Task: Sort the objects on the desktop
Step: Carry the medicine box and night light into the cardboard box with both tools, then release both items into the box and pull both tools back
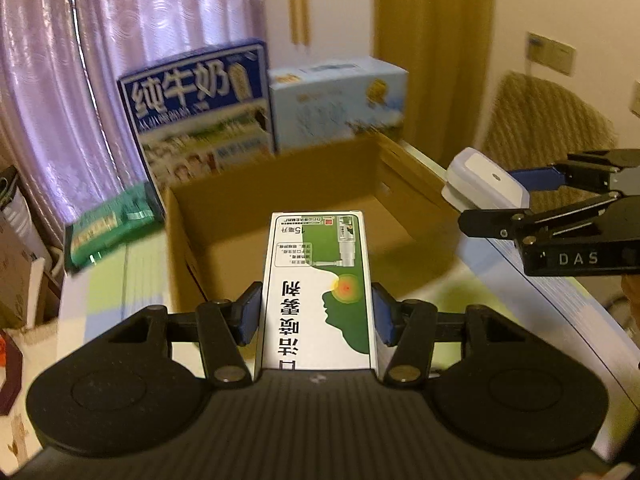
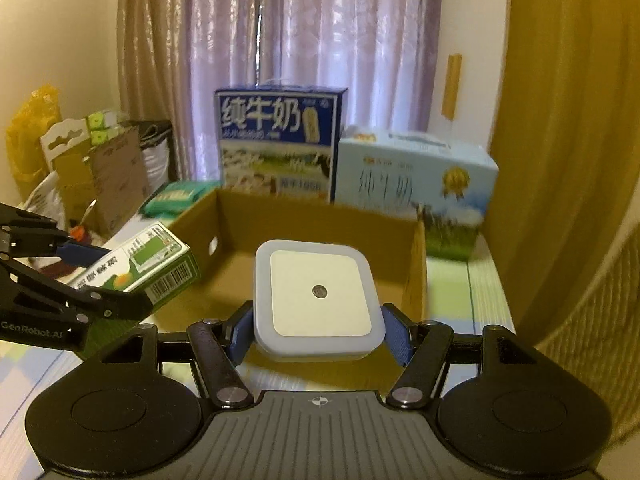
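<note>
At nine o'clock in the left wrist view, a green packet [image 1: 110, 228] is lying on the checked table top [image 1: 108, 292], just beside the left wall of the open cardboard box [image 1: 280, 196]. The left gripper [image 1: 318, 312] is clamping a green-and-white medicine carton [image 1: 318, 280] between its blue pads [image 1: 250, 312], the carton's long axis running straight ahead toward twelve o'clock, its far end reaching over the near rim of the box. The box floor is lying bare, with room inside on all sides. Behind it, at eleven and twelve o'clock, a dark blue milk case [image 1: 200, 108] and a pale blue milk case [image 1: 340, 100] are standing against the far wall. At three o'clock the right gripper [image 1: 476, 200] is gripping a white square night light [image 2: 316, 300], its flat face turned upward, hanging over the box's right rim; in the right wrist view it is sitting above the near box edge.
</note>
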